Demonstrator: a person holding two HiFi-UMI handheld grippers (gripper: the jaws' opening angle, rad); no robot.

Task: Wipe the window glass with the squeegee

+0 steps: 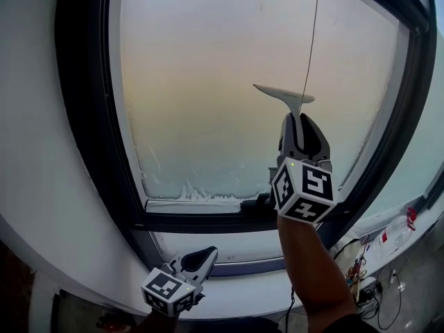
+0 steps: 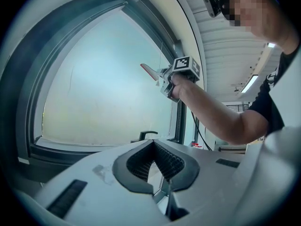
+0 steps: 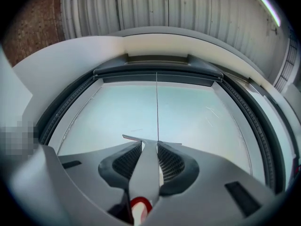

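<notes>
Right tongs [image 3: 149,147] clenched on the squeegee [image 1: 283,96] handle, blade up at the window glass [image 1: 208,82]. Left tongs [image 2: 153,144] hang low, tips pressed together, holding nothing

We're on the white window sill [image 1: 236,293] now, sweeping along under the window glass [image 1: 222,96] and its dark frame [image 1: 208,222]. Out at the right end, a clear bottle [image 1: 395,234] with a red cap lies on its side on the ledge. Just beside it we see a tangle of thin cables [image 1: 362,266]; whether they rest on the sill, we can't tell.
</notes>
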